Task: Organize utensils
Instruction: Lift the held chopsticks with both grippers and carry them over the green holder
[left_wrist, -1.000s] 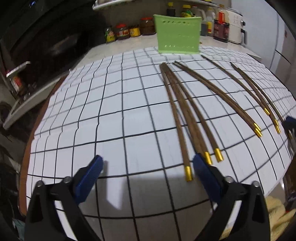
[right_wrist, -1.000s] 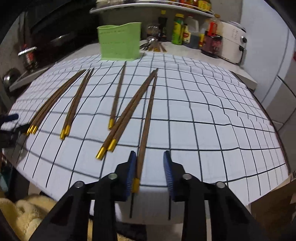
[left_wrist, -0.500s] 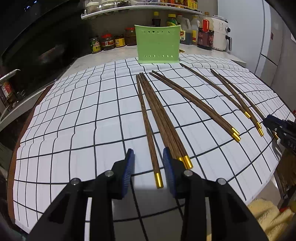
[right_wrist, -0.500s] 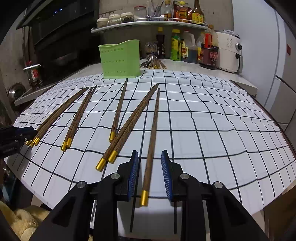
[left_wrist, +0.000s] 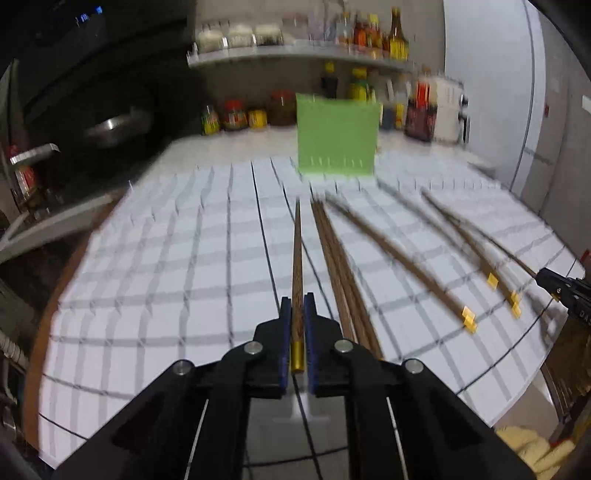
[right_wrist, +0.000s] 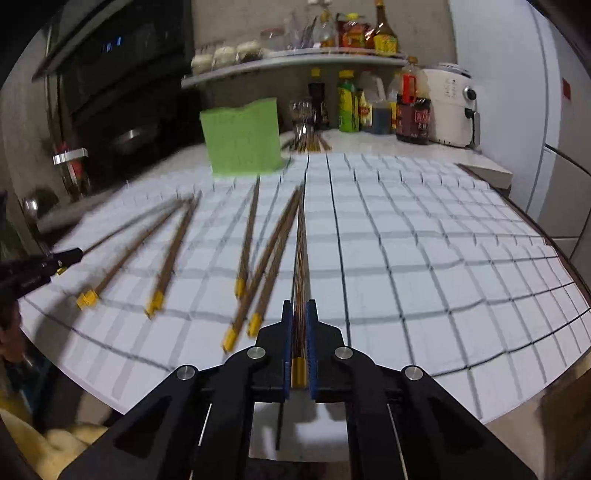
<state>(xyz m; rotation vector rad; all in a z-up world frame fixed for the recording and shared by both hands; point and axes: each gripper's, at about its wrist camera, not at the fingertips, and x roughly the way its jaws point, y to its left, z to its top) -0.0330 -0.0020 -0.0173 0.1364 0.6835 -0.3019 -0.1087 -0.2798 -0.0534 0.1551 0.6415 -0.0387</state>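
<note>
Checked white paper (left_wrist: 184, 280) covers the tabletop, a green holder (left_wrist: 337, 134) at its far edge; the left hand-held gripper (left_wrist: 297, 314) has just closed on one chopstick (left_wrist: 296, 258), the right hand-held gripper (right_wrist: 300, 314) on another (right_wrist: 301, 251); loose chopsticks (right_wrist: 251, 229) lie before the holder.

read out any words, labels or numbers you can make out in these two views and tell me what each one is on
None can be read.
Bottle labels on the back counter: print there, too blurred.
Shelf jars and bottles: labels blurred.
Black oven: small blue lights, no digits legible.
Right gripper: pale marks on its body, not legible.
Green holder and chopsticks: no text seen.
</note>
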